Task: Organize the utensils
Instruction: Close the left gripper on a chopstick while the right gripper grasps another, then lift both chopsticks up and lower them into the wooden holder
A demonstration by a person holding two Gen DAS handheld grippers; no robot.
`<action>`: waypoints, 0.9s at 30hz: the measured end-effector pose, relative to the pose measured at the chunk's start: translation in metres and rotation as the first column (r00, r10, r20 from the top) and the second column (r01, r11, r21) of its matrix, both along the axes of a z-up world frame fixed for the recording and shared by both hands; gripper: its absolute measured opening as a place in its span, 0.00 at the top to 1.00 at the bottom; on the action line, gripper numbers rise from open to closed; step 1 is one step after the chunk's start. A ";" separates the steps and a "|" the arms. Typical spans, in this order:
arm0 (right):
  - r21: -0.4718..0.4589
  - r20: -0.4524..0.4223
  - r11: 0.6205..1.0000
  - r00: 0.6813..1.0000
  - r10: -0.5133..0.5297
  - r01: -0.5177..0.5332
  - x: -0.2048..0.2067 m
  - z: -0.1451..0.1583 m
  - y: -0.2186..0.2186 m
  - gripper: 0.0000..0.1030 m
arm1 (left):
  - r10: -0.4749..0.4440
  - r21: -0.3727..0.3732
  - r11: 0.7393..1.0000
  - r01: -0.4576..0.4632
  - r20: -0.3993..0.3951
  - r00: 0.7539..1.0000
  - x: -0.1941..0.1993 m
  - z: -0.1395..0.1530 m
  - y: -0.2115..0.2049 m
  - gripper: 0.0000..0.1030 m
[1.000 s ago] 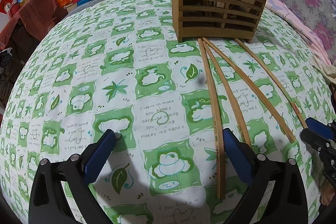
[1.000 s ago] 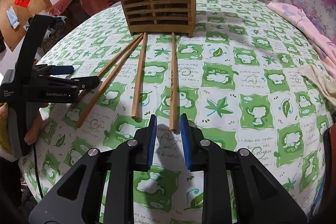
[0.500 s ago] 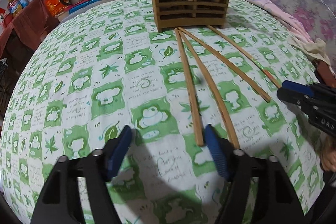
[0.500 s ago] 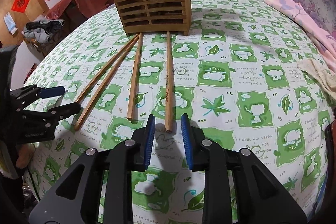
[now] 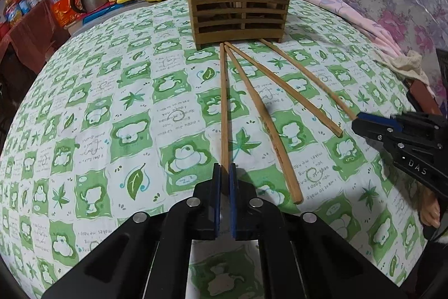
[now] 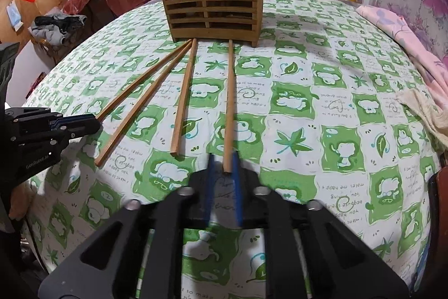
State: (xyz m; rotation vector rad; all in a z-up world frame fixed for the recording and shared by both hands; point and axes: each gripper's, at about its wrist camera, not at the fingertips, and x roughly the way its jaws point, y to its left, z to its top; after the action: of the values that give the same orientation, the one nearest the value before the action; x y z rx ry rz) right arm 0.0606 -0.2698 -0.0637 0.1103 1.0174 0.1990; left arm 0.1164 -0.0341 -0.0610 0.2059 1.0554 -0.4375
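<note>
Your left claw (image 5: 224,173), spread wide a second ago, has pinched shut on the near end of the leftmost chopstick (image 5: 223,102), so one pickup is secured. Your right claw (image 6: 224,167) stays narrowly parted, low and level, straddling the rightmost chopstick (image 6: 230,102) without gripping. Both sticks lie on the counter (image 6: 322,102), pointing at the wooden holder (image 6: 212,4).

Dim indoor light, soft shadows under chopsticks (image 5: 223,108); strong fisheye bending, dark vignetted corners.
</note>
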 end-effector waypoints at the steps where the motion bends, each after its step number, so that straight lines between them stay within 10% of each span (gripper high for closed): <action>1: -0.003 0.003 1.000 1.000 0.001 -0.001 -0.001 0.001 0.001 0.93 | 0.000 -0.002 1.000 0.000 -0.003 1.000 0.001 0.000 0.000 0.94; 17: 0.004 0.086 1.000 0.996 -0.016 0.016 -0.024 0.018 -0.004 0.93 | 0.031 -0.036 0.999 -0.030 0.029 0.999 -0.012 0.018 0.013 0.94; 27: 0.039 0.276 0.997 0.958 -0.074 0.066 -0.035 0.096 -0.024 0.94 | 0.044 -0.093 0.995 -0.028 0.178 0.983 -0.023 0.096 0.013 0.94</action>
State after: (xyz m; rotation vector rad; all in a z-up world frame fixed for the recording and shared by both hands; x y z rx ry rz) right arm 0.0256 -0.2937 0.0323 0.1409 0.7295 0.1597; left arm 0.0933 -0.0214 0.0347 0.1426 0.8588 -0.4248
